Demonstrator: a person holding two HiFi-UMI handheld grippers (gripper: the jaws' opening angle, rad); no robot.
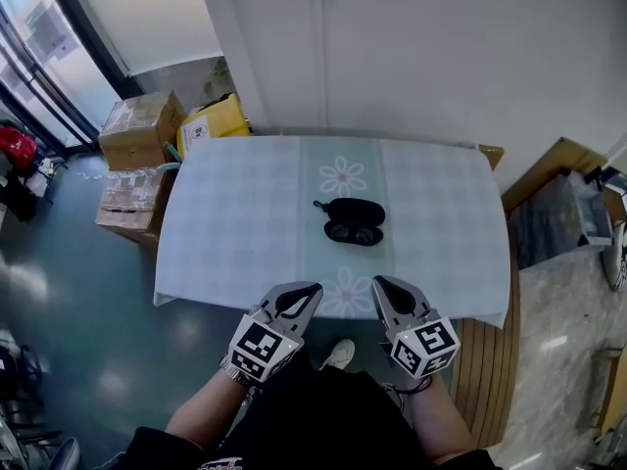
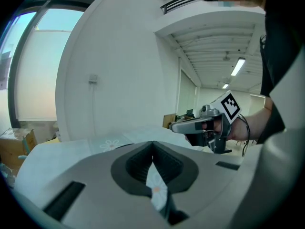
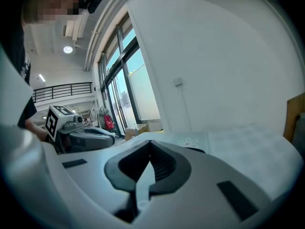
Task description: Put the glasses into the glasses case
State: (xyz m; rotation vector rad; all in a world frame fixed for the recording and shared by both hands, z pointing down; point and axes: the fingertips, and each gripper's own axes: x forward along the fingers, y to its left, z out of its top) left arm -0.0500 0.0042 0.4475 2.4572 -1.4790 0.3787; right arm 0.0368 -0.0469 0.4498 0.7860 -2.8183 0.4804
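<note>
A black glasses case (image 1: 356, 210) lies near the middle of the table (image 1: 235, 223), which is covered by a pale checked cloth. Dark glasses (image 1: 353, 233) rest right against the case's near side. Both grippers hover at the table's front edge, well short of the case. My left gripper (image 1: 312, 289) is shut with nothing in it, and its jaws meet at the tip (image 2: 152, 142). My right gripper (image 1: 380, 284) is likewise shut and empty (image 3: 150, 142). Each gripper shows in the other's view: the right gripper (image 2: 200, 126) and the left gripper (image 3: 83, 133).
Cardboard boxes (image 1: 140, 130) and a yellow box (image 1: 216, 118) stand on the floor at the table's far left. A white wall runs behind the table. Wooden furniture (image 1: 549, 179) and clutter sit to the right. My shoe (image 1: 340, 353) shows below the table edge.
</note>
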